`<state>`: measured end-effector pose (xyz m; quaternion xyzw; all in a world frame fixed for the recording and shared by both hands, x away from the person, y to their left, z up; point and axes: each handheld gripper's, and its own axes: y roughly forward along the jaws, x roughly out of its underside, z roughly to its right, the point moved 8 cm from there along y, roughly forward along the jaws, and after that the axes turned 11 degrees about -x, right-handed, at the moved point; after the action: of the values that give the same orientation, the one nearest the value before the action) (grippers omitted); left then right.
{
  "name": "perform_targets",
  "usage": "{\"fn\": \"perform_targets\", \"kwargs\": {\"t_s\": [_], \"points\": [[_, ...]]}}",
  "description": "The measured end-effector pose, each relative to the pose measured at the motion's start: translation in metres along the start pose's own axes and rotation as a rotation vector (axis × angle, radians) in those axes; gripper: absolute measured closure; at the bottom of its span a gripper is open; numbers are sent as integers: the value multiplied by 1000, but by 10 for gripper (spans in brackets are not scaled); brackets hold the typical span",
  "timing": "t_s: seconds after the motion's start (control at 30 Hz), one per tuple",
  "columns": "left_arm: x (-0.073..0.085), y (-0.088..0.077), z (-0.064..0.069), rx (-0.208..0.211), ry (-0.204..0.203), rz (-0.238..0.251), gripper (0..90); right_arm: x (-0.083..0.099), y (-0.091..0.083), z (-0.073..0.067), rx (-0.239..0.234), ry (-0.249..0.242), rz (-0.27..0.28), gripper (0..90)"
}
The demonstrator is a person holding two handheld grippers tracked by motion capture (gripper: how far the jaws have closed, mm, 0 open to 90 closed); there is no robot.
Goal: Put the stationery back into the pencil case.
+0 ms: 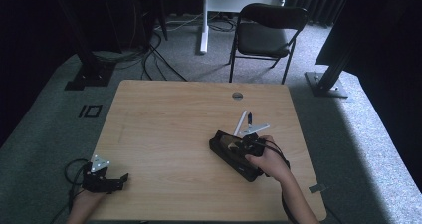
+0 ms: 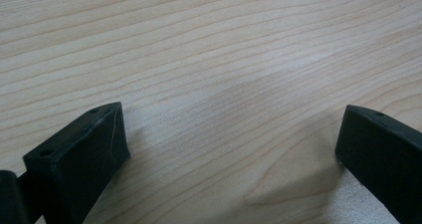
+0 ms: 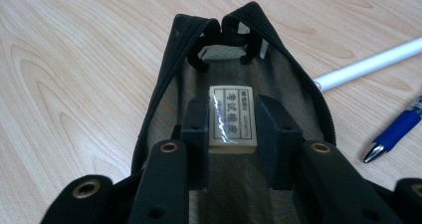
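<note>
A black pencil case (image 1: 230,154) lies unzipped on the wooden table (image 1: 169,129), right of centre. My right gripper (image 1: 247,147) reaches into its mouth. In the right gripper view my right gripper (image 3: 232,110) is shut on a cream eraser (image 3: 232,129) with a printed label, held inside the pencil case (image 3: 161,84) above its brown lining. My left gripper (image 1: 118,179) rests near the table's front left corner. In the left gripper view my left gripper (image 2: 231,134) stands open, with bare wood between its jaws.
A white pen (image 3: 370,64) and a blue pen (image 3: 398,127) lie on the table just beyond the case, the white pen (image 1: 241,123) angled away. A cable hole (image 1: 237,95) sits near the far edge. A black chair (image 1: 266,32) stands behind the table.
</note>
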<state>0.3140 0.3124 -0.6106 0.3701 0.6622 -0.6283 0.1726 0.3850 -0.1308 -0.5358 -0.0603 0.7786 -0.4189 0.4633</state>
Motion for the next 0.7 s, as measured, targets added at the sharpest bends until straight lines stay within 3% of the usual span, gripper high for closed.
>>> {"fn": "perform_targets", "kwargs": {"t_s": [0.2,0.7], "points": [[0,0,0,0,0,0,2,0,5,1,28,-8,-40,681],[0,0,0,0,0,0,2,1,15,1,26,7,-84,681]]}}
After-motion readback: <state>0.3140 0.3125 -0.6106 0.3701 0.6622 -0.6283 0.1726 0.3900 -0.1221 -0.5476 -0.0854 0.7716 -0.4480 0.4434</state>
